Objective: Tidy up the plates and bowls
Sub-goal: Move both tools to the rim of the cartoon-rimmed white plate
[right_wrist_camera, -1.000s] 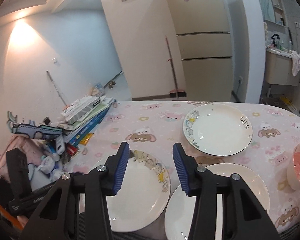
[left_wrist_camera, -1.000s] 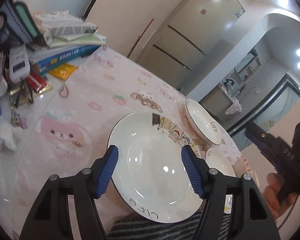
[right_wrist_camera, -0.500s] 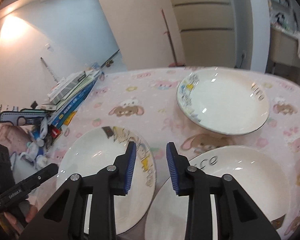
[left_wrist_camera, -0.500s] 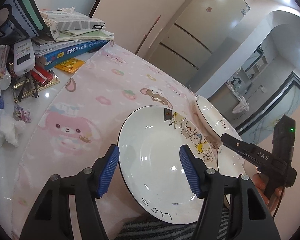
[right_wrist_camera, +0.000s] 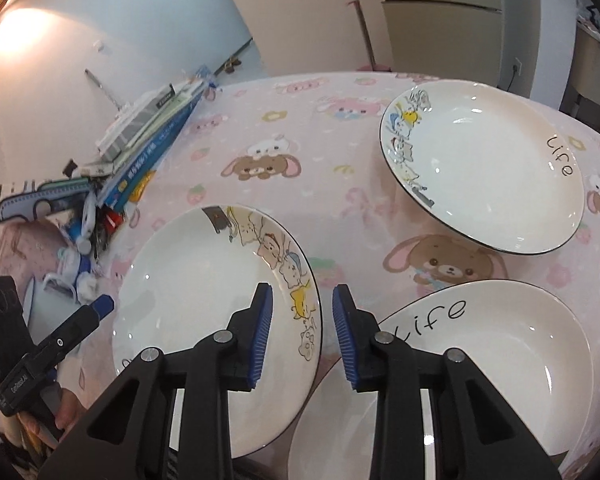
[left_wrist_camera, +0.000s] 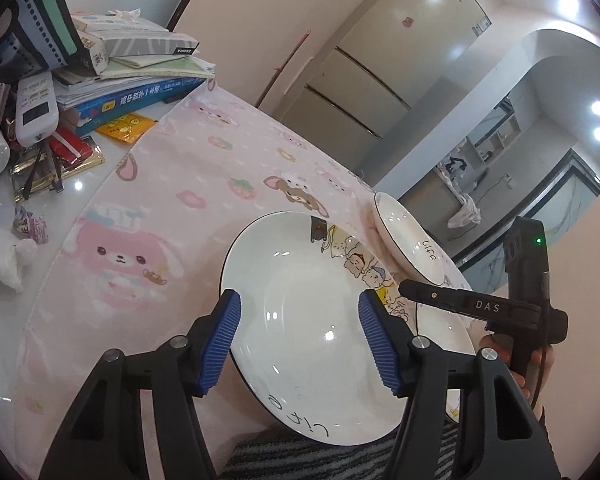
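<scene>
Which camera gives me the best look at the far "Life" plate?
Right wrist view: the far plate shows whole, lettering and cartoons clear. Left wrist view shows it edge-on, partly hidden behind the right gripper.

Bright, sharp frames; 3 ceiling spotlights (left_wrist_camera: 571,2) glare (strong fisheye bending, dark vignette at edges).
</scene>
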### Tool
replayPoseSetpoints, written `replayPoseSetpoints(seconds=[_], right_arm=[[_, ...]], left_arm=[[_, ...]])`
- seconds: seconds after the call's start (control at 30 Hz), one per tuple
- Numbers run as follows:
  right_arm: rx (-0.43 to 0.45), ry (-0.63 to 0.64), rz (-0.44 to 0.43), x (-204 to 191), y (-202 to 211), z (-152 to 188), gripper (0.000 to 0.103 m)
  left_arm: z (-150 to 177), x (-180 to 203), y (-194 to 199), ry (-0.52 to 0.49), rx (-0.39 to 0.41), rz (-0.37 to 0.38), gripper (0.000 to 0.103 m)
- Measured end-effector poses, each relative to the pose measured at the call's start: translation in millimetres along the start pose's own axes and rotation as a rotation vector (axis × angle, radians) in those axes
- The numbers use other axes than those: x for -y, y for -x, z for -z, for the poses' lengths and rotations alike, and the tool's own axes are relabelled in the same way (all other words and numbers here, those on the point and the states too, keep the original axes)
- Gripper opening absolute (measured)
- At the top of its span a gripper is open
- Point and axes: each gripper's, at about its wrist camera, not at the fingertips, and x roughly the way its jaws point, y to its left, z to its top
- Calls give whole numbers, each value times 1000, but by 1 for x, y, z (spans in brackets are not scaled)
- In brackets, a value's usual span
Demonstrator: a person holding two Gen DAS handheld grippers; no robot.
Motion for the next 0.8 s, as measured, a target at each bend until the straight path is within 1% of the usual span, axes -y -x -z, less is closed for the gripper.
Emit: replayPoseSetpoints(seconds=[0.07, 0.13, 0.23, 0.3, 0.37, 0.4, 0.5, 0.53, 0.6, 0.63, 0.67, 0.7, 0.73, 0.8], right_arm=[[-21, 11, -4, 1, -4, -2, 31], [-47, 2, -3, 4, -9, -3, 31], [-73, -31, -43, 9, -16, -5, 31], [-79, -32, -64, 9, -18, -5, 31], [-81, -16, -64, 8, -20, -4, 31], [-83, -8, -61, 7, -21, -4, 31], [-98, 5, -57, 5, -25, -6, 28], [-108, 3, -62, 6, -28, -7, 28], [-125, -4, -74, 6, -31, -8, 23], [-124, -2, -73, 6, -32, -9, 23], [-127, 3, -73, 6, -33, -9, 22], [-127, 6, -73, 5, -33, -9, 22], [-124, 11, -72, 5, -33, -9, 22], [-121, 25, -70, 4, -33, -8, 21]], left_arm=[[0, -2, -2, 13, -9, 3, 60], [0, -5, -4, 28, -18, -14, 49], [1, -10, 2, 49, 9, -20, 48], [2, -8, 11, 44, 62, -59, 48], [2, -8, 17, 45, 91, -68, 48], [2, -9, 16, 50, 89, -71, 48], [0, -16, 3, 89, 11, -63, 48], [0, -19, -3, 103, -20, -72, 48], [0, -23, -11, 120, -60, -75, 48], [1, -24, -13, 122, -72, -72, 46], [1, -25, -16, 124, -86, -70, 41], [2, -24, -20, 118, -105, -82, 28], [3, -25, -24, 117, -122, -95, 25], [3, -28, -27, 134, -135, -83, 24]])
